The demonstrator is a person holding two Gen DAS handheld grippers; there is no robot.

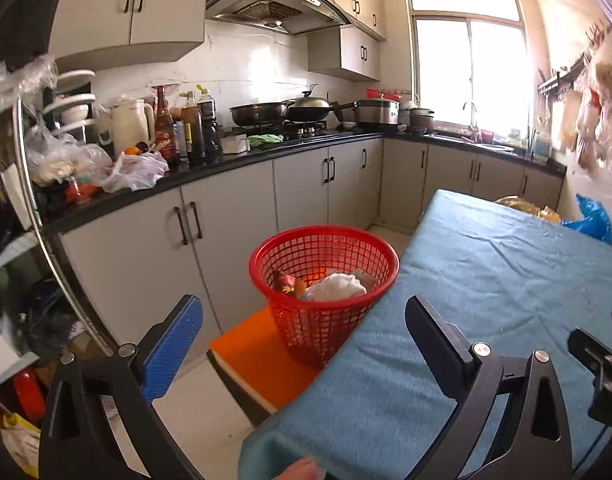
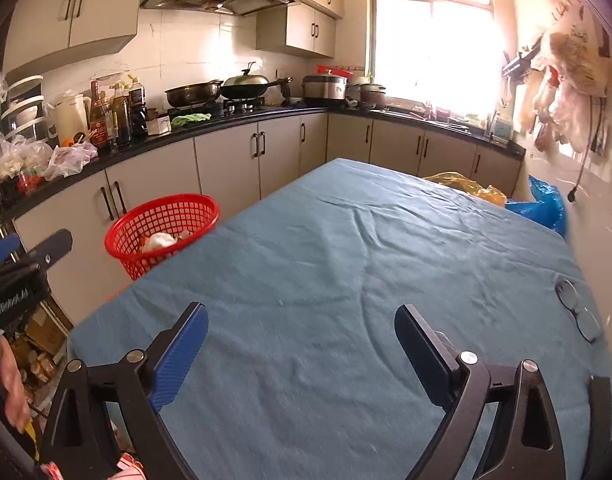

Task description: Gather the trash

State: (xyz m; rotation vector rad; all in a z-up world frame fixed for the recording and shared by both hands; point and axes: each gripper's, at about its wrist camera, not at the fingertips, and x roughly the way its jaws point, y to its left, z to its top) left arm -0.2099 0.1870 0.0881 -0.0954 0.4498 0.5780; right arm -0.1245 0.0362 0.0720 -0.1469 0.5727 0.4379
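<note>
With both claws gaping empty, left claw (image 1: 303, 344) and right claw (image 2: 301, 354) are hovering over the blue worktop (image 2: 346, 260). Trash is sitting in the red basket (image 1: 324, 284) beside the worktop's edge; only glasses (image 2: 580, 310) are lying on it. I'd be scanning for leftovers, sparing the glasses.

1. This is a home kitchen.
2. At 11 o'clock a range hood (image 1: 273, 4) hangs over a gas hob with a wok (image 1: 310, 109) and a pan (image 1: 257, 114).
3. Sauce bottles (image 1: 185, 128) and a kettle (image 1: 129, 120) crowd the black counter (image 1: 241, 160) at 10 o'clock.
4. At 1 o'clock a sink tap (image 1: 470, 110) stands below a bright window (image 1: 468, 68).
5. Pale cabinets (image 1: 306, 176) line the walls.
</note>
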